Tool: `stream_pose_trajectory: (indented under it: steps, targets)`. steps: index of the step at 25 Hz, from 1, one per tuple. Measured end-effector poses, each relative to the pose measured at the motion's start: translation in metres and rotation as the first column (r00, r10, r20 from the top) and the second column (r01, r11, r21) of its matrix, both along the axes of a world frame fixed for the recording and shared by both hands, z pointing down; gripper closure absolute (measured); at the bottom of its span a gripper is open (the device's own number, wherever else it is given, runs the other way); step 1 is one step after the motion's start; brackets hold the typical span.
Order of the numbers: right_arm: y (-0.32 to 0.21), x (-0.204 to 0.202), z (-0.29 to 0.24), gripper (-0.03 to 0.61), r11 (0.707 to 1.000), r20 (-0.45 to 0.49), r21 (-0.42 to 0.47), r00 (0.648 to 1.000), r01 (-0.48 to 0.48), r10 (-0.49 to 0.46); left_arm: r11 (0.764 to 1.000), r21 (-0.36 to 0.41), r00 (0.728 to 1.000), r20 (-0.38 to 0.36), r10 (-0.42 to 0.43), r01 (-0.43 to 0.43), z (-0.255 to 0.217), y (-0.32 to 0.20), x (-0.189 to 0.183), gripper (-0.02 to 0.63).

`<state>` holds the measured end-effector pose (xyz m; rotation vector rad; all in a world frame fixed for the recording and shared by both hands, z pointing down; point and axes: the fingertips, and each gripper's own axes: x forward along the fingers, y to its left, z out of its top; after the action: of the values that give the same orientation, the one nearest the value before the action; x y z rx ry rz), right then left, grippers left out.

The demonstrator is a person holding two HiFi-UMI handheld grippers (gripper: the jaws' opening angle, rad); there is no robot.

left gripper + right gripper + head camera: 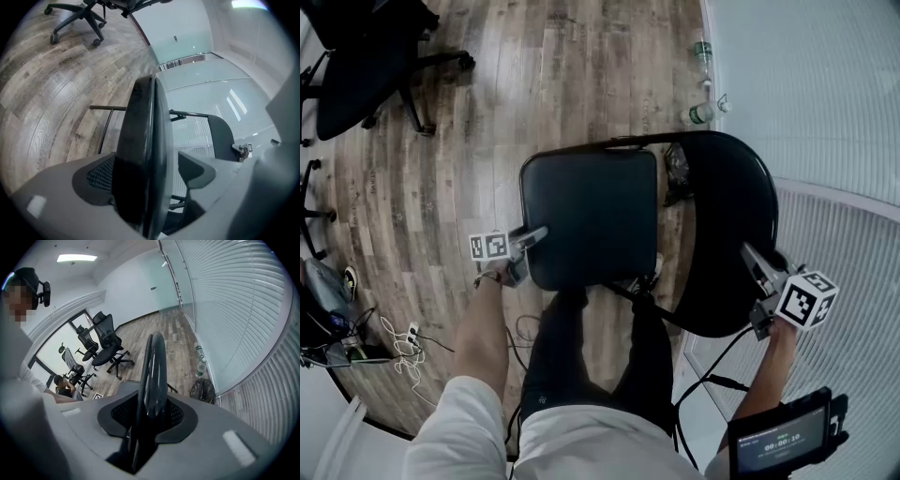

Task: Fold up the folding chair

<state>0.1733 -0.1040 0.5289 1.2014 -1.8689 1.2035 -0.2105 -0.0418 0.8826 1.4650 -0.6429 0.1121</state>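
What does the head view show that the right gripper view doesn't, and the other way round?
Only the head view: the person's legs, the cables on the floor and a small screen by the right arm.
Only the right gripper view: a ceiling light, a seated person far off and, close up, the right gripper with its jaws shut on the rim of the backrest.
Both: the backrest, the bottles by the blinds, the wood floor and an office chair.
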Motion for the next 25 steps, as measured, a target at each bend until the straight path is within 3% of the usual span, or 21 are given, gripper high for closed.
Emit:
stream_pose_trajectory:
  steps: [11,16,25]
  targets:
    - [0.009,0.002,0.005,0.480,1.000,0.038,0.003,0.999,-0.004,0.004,0.999,0.031,0.999,0.036,-0.014,0.013,-0.012,0.004,0.004,0.233]
    - [0.004,-0.001,0.003,0.483,1.000,0.040,-0.007,0.999,0.000,0.000,0.999,0.021,0.999,0.005,-0.031,0.031,-0.022,-0.001,0.005,0.248]
    - [0.000,0.033,-0.009,0.483,1.000,0.045,-0.009,0.999,0.007,-0.007,0.996,0.051,0.998,0.016,-0.069,0.068,-0.053,-0.007,0.035,0.261]
